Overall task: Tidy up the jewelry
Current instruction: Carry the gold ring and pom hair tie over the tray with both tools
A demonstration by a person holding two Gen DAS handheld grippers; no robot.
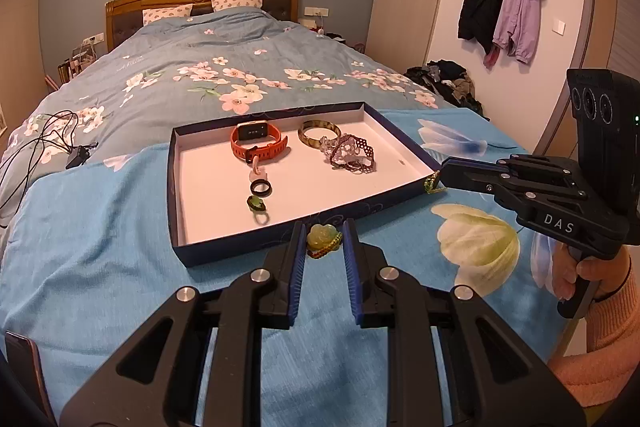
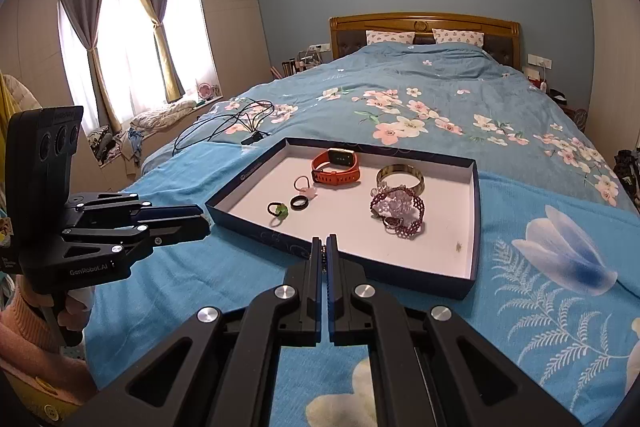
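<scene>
On a bed, the left gripper [image 1: 323, 247] has fingers wide around a jade flower pendant [image 1: 321, 239] beside the tray [image 1: 280, 233]. The right gripper [image 2: 325, 247] pinches a thin beaded chain [image 2: 323, 257]; it could slip.

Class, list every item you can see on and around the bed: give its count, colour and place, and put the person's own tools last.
Shallow cardboard tray: one, navy outside, white inside, on blue blanket.
Orange smartwatch: one, tray's far side.
Brown-gold bangle: one, beside watch.
Maroon beaded bracelets: a cluster, near bangle.
Black ring: one, tray centre.
Pink ring: one, by the watch.
Green-stone ring: one, near front.
Pale green flower pendant: one, on blanket outside the tray.
Black cables: a tangle, on duvet.
Left gripper: black, open around pendant.
Right gripper: black, shut on a small green beaded piece.
</scene>
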